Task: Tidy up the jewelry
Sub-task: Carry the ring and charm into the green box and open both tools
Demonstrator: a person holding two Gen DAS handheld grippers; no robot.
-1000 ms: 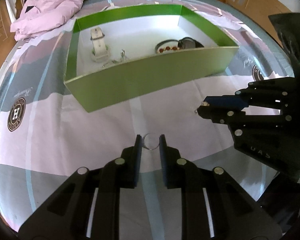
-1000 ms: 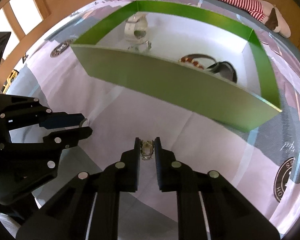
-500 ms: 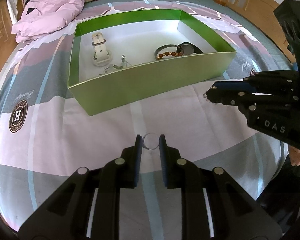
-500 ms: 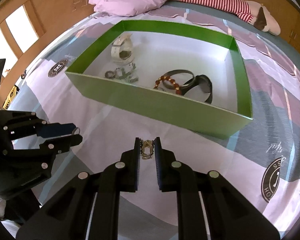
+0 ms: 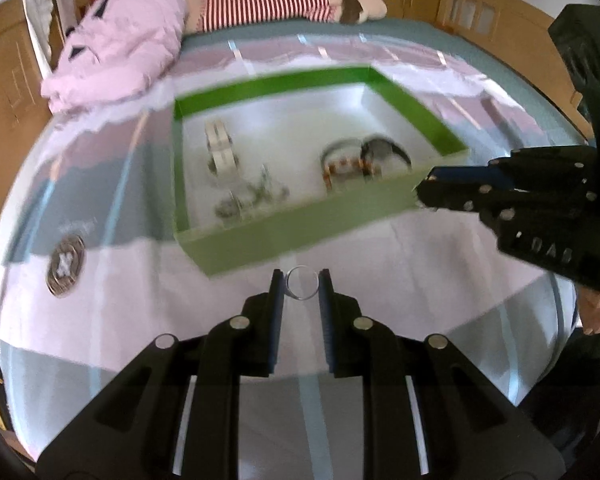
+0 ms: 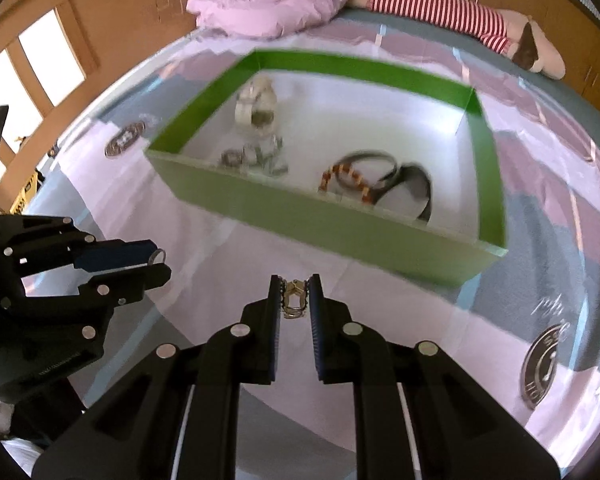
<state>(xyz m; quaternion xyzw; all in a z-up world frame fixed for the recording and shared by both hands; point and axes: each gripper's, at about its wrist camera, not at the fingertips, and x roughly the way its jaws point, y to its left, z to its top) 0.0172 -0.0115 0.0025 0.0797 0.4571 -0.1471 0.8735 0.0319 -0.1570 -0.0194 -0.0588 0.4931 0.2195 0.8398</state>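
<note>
- The left gripper [image 5: 301, 286] is held above the bedspread [image 5: 140, 300], pointing at the near wall of the green box [image 5: 300, 228]. Its two fingers are closed on a thin clear ring [image 5: 301, 288], which sits upright between the tips.
- In the right wrist view the left gripper [image 6: 156, 260] comes in from the left edge, roughly level, with the ring [image 6: 158, 256] showing at its tip.
- The right gripper [image 6: 295, 296] is also above the bedspread, near the box's near wall. Its fingers are clamped on a small gold-coloured metal piece [image 6: 295, 300]; its exact kind cannot be told.
- In the left wrist view the right gripper [image 5: 424, 196] reaches in from the right, its tip close to the box's near right corner.
- The box is open-topped with a white floor. Inside, a white watch [image 6: 256, 106] lies at the far left, a small heap of silver pieces [image 6: 256, 158] lies near the left part of the near wall, and a beaded bracelet [image 6: 344, 180] with dark bands [image 6: 416, 188] lies toward the near right.
- The middle and far right of the box floor are bare white.
- Between both grippers and the near wall is an open strip of bedspread.
- A pink blanket [image 5: 116, 44] and a striped stuffed toy [image 5: 268, 6] lie at the far edge of the bed, well apart from the box.
</note>
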